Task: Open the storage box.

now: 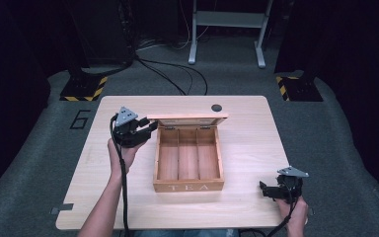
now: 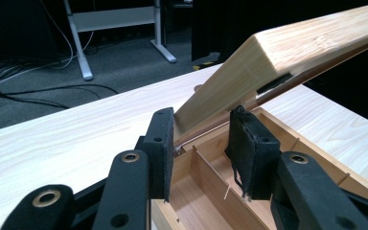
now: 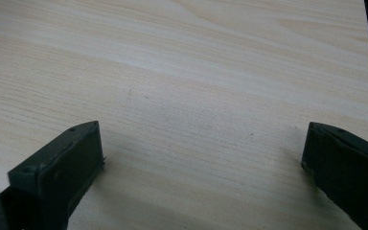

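At lower right of the high view, the right gripper rests open on the table. Mid-frame sits the tea box, three empty compartments exposed. Farther back, the left gripper clamps the raised lid; opening looks nearly done.

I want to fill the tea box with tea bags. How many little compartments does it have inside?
3. In the wooden tea box, they lie side by side: left compartment, middle compartment, right compartment. All look empty; the open lid hides none.

tea box's lid cut off at right edge, box cut off below
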`<state>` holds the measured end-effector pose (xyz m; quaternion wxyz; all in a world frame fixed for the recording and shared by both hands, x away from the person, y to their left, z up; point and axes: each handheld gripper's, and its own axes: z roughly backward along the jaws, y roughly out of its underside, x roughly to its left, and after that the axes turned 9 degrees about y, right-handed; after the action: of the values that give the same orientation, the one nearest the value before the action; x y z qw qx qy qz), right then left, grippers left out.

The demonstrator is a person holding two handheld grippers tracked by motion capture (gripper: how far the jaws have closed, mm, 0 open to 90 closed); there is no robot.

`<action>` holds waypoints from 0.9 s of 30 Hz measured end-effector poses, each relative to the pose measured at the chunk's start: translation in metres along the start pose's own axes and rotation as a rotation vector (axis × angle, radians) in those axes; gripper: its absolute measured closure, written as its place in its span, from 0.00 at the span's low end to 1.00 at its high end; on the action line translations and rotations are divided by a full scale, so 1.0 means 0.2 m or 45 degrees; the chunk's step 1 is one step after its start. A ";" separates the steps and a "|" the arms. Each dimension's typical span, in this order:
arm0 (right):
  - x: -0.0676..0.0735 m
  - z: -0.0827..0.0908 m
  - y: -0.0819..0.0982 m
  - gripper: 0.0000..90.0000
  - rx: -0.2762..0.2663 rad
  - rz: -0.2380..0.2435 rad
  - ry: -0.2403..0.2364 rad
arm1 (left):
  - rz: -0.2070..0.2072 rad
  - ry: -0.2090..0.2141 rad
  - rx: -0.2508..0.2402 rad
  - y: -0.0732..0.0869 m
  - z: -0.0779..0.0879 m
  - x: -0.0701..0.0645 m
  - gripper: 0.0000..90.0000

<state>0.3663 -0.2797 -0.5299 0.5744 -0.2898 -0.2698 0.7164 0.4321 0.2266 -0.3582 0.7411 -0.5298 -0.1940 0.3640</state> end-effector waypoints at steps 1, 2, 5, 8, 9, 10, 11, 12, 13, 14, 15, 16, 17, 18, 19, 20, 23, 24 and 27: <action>0.00 0.00 0.00 0.00 0.001 0.000 0.000 | 0.001 0.001 -0.002 0.00 0.00 0.00 0.69; 0.00 0.00 0.00 0.00 0.000 0.000 0.000 | 0.001 0.002 -0.002 0.00 0.00 0.00 0.69; 0.00 0.00 0.00 0.00 0.000 0.000 0.000 | 0.000 -0.001 -0.001 0.00 0.00 0.00 0.69; 0.00 0.00 0.00 0.00 0.000 0.000 0.000 | 0.001 0.001 -0.002 0.00 0.00 0.00 0.69; 0.00 0.00 0.00 0.00 0.000 0.001 0.000 | 0.000 0.001 -0.002 0.00 0.00 0.00 0.69; 0.00 0.00 0.00 0.00 -0.001 0.000 -0.001 | 0.000 0.002 -0.002 0.00 0.00 0.00 0.69; 0.00 0.00 0.00 0.00 0.000 0.000 0.000 | 0.000 0.002 -0.003 0.00 0.00 0.00 0.69; 0.00 0.00 0.00 0.00 0.000 -0.002 0.000 | 0.000 0.002 -0.002 0.00 0.00 0.00 0.69; 0.00 0.00 0.00 0.00 0.000 0.001 0.000 | 0.000 0.002 -0.003 0.00 0.00 0.00 0.69; 0.00 0.00 0.00 0.00 0.000 0.001 0.000 | 0.001 0.000 -0.003 0.00 0.00 0.00 0.69; 0.00 0.00 0.00 0.00 -0.001 0.000 -0.001 | 0.001 -0.001 -0.007 0.00 0.00 0.00 0.69; 0.00 0.00 0.00 0.00 0.000 0.001 0.000 | 0.001 -0.001 -0.007 0.00 0.00 0.00 0.69; 0.00 0.00 0.00 0.00 0.000 0.000 0.000 | 0.001 -0.001 -0.008 0.00 0.00 0.00 0.69; 0.00 0.00 0.00 0.00 -0.001 -0.006 0.000 | 0.000 -0.001 -0.007 0.00 0.00 0.00 0.69; 0.00 0.00 0.00 0.00 0.000 0.002 0.000 | 0.000 0.000 -0.007 0.00 0.00 0.00 0.69; 0.00 0.00 0.00 0.00 -0.001 -0.008 0.000 | 0.000 0.001 -0.008 0.00 0.00 0.00 0.69; 0.00 0.00 0.00 0.00 0.001 0.000 0.000 | -0.001 0.000 -0.005 0.00 0.00 0.00 0.69; 0.00 0.00 0.00 0.00 0.000 0.000 0.000 | -0.001 0.000 -0.005 0.00 0.00 0.00 0.69; 0.00 0.00 0.00 0.00 0.000 0.000 0.000 | -0.003 0.000 -0.005 0.00 0.00 0.00 0.69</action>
<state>0.3663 -0.2797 -0.5299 0.5743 -0.2898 -0.2698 0.7165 0.4329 0.2266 -0.3582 0.7404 -0.5312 -0.1953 0.3626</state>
